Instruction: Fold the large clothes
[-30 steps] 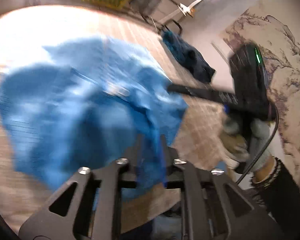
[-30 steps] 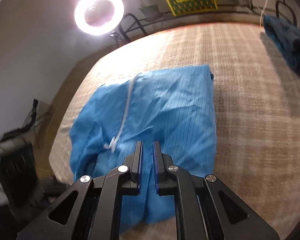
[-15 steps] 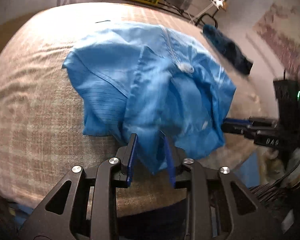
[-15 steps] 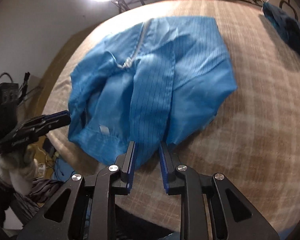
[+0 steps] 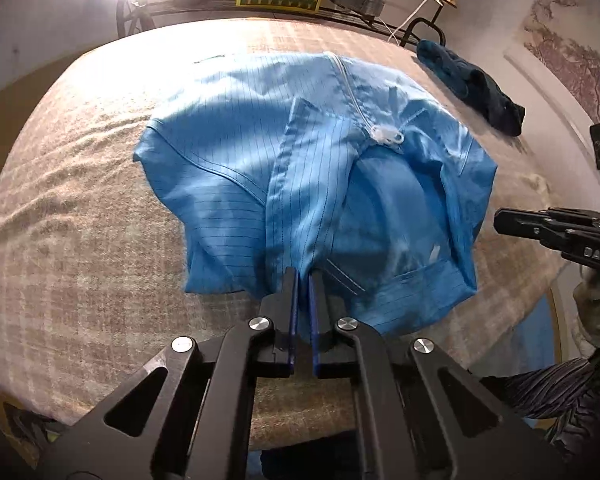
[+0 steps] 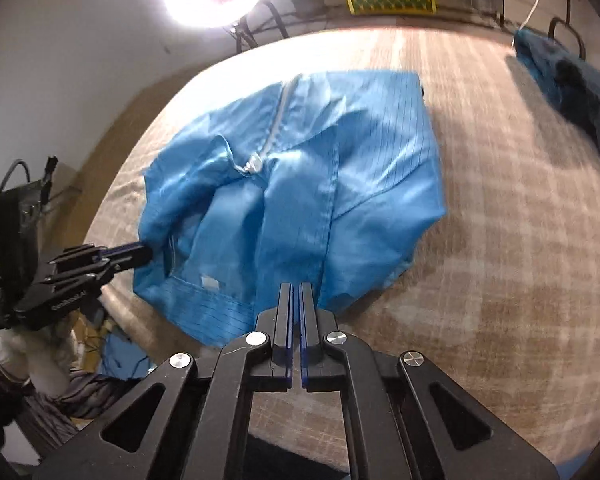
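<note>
I see the blue pinstriped jacket (image 5: 324, 200) lying rumpled on the plaid bedcover (image 5: 80, 248), white zipper (image 5: 350, 88) exposed. My left gripper (image 5: 303, 280) and right gripper (image 6: 296, 292) each pinch its near hem.

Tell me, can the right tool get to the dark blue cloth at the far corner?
Probably yes, though not right now. The right tool is shut on the blue jacket, so it must let go first. The bed between it and the dark blue cloth looks bare.
</note>
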`<state>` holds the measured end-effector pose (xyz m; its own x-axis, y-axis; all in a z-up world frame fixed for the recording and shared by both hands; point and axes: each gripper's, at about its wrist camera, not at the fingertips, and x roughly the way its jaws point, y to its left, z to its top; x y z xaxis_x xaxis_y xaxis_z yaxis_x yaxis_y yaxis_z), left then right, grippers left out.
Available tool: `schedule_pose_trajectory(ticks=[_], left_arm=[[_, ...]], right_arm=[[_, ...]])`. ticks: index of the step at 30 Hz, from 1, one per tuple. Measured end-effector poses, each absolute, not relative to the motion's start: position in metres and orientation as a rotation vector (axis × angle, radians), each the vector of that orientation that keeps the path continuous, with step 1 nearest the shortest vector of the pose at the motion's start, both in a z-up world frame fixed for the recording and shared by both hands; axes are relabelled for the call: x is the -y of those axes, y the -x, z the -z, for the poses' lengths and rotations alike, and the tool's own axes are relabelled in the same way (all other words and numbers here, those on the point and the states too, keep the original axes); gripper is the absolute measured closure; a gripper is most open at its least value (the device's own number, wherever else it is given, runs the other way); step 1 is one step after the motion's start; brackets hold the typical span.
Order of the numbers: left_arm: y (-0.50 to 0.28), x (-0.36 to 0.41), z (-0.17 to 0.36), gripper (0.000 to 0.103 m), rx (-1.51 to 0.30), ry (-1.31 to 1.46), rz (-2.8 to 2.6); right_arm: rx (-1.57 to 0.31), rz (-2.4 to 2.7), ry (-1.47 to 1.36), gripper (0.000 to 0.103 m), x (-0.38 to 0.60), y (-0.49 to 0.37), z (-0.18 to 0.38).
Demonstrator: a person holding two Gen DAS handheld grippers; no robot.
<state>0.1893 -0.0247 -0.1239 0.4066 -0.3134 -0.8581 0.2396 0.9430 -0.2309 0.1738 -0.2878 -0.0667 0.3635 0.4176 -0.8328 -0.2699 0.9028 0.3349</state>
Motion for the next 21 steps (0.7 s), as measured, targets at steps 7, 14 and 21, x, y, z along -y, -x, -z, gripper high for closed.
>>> schedule_pose_trajectory(ticks=[7,14,21], left_arm=[[-0.191,0.037,0.126,0.1,-1.091,0.051,0.36],[-0.192,0.02,0.112,0.103,-1.042,0.072,0.347],[-0.19,0.026,0.132,0.103,-1.126,0.051,0.395]], right_arm=[[-1.214,-0.407,-0.056,0.059,0.25,-0.17,0.085],[-1.168,-0.336,-0.054,0.103,0.267,-0.17,0.077],[-1.195,-0.409,-0.036,0.102,0.263,-0.156,0.081]])
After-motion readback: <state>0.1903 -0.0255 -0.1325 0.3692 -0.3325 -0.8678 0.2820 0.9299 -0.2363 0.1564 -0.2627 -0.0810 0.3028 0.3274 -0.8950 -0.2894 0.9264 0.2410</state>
